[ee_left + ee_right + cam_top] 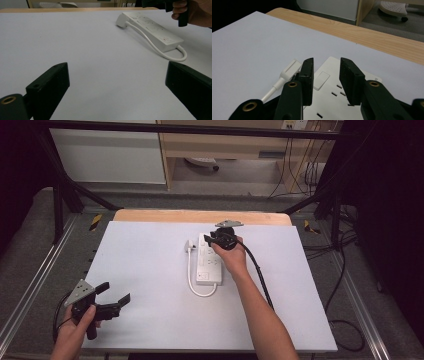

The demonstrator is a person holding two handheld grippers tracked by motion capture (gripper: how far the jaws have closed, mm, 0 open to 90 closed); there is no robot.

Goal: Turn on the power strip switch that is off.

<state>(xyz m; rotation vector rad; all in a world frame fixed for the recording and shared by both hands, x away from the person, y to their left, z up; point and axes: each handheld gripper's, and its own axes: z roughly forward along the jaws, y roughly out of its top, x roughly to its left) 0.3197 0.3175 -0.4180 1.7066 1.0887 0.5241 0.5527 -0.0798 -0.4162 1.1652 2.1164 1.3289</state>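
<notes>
Nearest the person, at the front left corner of the white table sheet (150,320), the left gripper (116,301) rests in the left hand with its black jaws spread wide and nothing between them; in the left gripper view the bare sheet lies between the two jaws. It points across the table toward the middle, well apart from the work.

Farther out, just right of the table's centre, lies the white plastic power strip (209,265). Its long axis runs from near to far, almost straight away from the person. A white round cable (192,282) loops out of its near end, runs up along its left side and ends in a white flat plug (189,245) lying on the sheet just beside the strip's far left corner.

The right gripper (212,240) hovers over that far end, so the right hand is plainly the nearer one. In the right gripper view its jaws stand partly closed with a gap between them and grip nothing; through the gap shows the strip's rocker switch (321,80). The plug (291,68) lies just outside the left jaw, so a grasp on it would, I judge, call for a small shift to that side.

Beyond the sheet runs the bare wooden table edge (200,216).
</notes>
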